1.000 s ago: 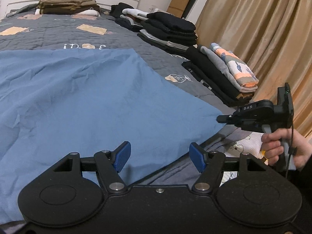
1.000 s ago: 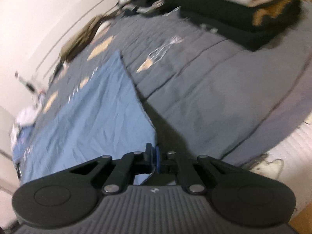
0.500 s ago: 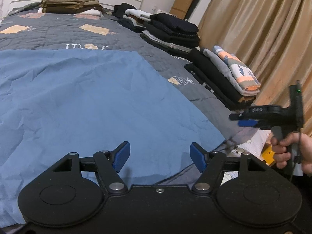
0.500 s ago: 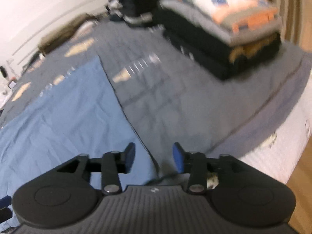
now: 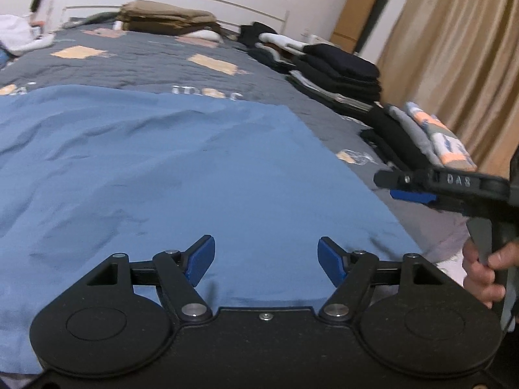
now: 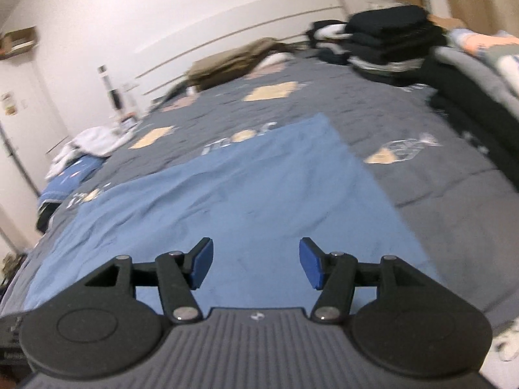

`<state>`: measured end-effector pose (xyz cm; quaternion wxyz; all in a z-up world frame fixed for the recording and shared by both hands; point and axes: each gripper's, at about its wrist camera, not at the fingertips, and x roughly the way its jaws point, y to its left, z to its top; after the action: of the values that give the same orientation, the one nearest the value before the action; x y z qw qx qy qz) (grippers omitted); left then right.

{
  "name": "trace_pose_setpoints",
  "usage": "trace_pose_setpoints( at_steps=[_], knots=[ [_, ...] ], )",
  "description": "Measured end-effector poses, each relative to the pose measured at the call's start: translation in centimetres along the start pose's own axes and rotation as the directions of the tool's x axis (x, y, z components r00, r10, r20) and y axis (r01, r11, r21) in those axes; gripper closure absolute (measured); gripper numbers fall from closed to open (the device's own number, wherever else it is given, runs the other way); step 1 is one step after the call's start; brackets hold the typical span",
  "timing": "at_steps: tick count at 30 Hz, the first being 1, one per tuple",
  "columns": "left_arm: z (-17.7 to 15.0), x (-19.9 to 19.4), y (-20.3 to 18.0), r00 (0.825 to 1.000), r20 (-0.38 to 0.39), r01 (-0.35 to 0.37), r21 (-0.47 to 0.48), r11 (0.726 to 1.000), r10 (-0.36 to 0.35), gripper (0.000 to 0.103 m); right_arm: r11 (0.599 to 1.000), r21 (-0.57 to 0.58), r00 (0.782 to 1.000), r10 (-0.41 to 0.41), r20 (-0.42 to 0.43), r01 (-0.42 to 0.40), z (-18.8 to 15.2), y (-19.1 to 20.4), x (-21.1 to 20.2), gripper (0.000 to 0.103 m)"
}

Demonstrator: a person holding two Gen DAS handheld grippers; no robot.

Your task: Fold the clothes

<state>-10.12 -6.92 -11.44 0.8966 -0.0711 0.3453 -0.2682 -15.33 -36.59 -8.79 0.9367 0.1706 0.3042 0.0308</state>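
A large blue cloth [image 5: 168, 175] lies spread flat on the grey bedspread [image 5: 136, 61], with light wrinkles. It also shows in the right wrist view [image 6: 246, 194]. My left gripper [image 5: 266, 256] is open and empty, just above the cloth's near edge. My right gripper [image 6: 256, 261] is open and empty, above the cloth near its near right corner. In the left wrist view the right gripper [image 5: 402, 186] shows side-on at the right, held by a hand, off the cloth's right edge.
Stacks of folded dark clothes [image 5: 340, 71] and a grey and orange pile [image 5: 434, 136] line the bed's right side. A brown folded pile [image 5: 165, 19] sits by the headboard. Curtains [image 5: 454, 48] hang at right. White and blue laundry [image 6: 81, 149] lies at the far left.
The right gripper was shut on the cloth's corner a second ago; it has opened, let go and swung left to face the cloth. The left gripper moved slightly forward over the cloth.
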Motion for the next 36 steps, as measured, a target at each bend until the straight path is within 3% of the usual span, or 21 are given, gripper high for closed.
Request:
trace_pose_setpoints(
  at_steps=[16,36],
  knots=[
    [-1.1,-5.1,7.6,0.981,0.032,-0.183,-0.145,0.972,0.189,0.034,0.98,-0.105,0.983,0.163,-0.09,-0.172,-2.1,8.3,2.7,0.044],
    [-2.2,-9.5,11.2,0.957,0.047,-0.272,-0.204,0.94,0.287,0.033,0.961,-0.174,0.973,0.194,-0.128,-0.214,-3.8,13.1,2.6,0.043]
  ],
)
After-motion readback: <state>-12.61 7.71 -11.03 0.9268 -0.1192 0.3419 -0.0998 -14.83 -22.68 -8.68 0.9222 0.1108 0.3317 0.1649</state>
